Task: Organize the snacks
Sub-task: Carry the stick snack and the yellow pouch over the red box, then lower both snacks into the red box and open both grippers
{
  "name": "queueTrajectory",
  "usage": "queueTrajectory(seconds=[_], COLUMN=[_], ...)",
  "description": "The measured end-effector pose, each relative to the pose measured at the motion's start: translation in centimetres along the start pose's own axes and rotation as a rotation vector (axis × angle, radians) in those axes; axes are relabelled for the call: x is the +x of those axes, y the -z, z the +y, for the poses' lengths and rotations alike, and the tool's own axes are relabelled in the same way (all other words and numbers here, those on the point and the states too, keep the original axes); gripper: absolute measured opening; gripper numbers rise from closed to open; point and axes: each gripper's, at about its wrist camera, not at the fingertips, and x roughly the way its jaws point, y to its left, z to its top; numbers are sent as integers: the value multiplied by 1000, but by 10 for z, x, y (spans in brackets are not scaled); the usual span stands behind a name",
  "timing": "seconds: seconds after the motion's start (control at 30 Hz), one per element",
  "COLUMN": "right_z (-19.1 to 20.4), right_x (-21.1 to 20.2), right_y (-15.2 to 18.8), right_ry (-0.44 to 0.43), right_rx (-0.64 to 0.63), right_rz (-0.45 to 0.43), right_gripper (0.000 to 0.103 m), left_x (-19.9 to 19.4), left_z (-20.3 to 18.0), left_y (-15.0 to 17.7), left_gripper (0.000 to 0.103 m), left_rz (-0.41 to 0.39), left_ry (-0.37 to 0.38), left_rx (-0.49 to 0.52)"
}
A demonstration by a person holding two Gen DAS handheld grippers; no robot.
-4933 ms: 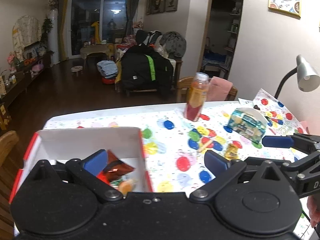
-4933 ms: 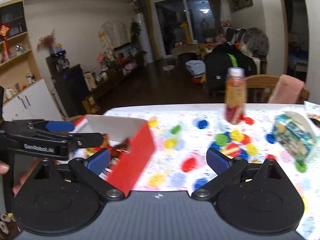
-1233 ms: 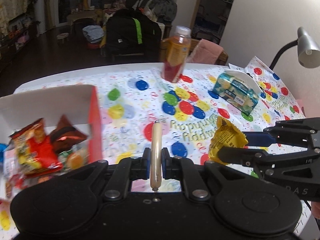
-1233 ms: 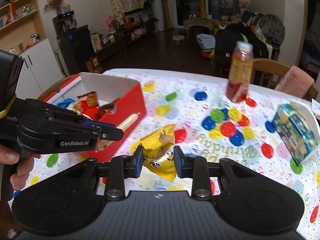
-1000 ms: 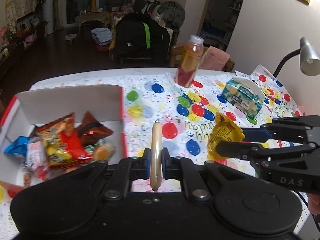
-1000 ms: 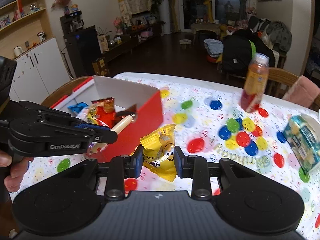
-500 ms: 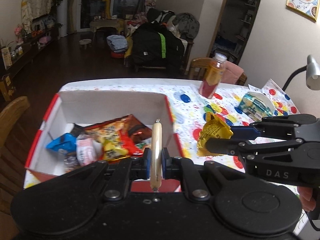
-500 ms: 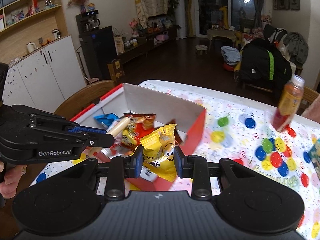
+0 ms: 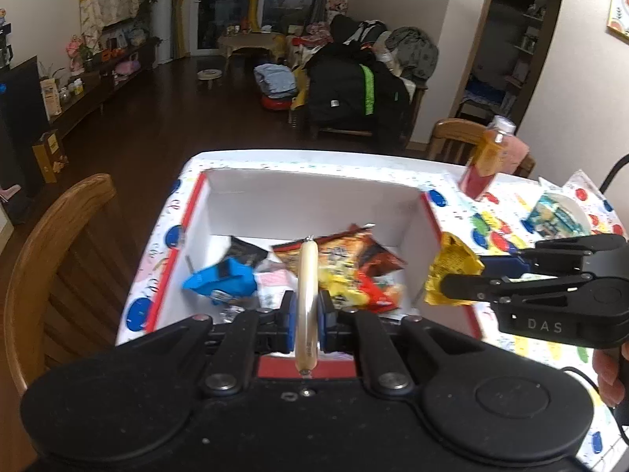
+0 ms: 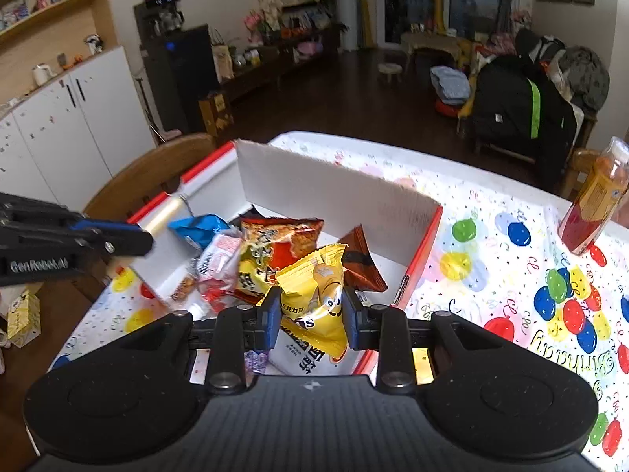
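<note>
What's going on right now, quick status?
Left gripper shut on sausage stick, over the box. Right gripper shut on yellow candy packet, above the box. Nothing blocking the drop.

Readable text: gripper brands, tablecloth print

"DAS" stood on right gripper body; "GenRobot.AI" on left gripper body, blurred. Tablecloth showed "Birthday" upside down. Yellow candy bag & white packet had Chinese chars, illegible.
</note>
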Motion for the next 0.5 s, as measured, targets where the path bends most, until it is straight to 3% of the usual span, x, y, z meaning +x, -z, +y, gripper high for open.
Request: queueTrajectory(seconds=[0.23, 0.5], right_z=[1, -4], right_x=[31, 54], right_y=[-5, -7], right_ry=[43, 64], right_rx=[-20, -29], right_rz=[47, 91], right_gripper=[31, 31], left_x=[31, 67], left_z=[25, 33], left_y=[-12, -30], left_gripper=[8, 8], left_rz=[32, 62], left_ry=[-67, -66], left_rx=[18, 44])
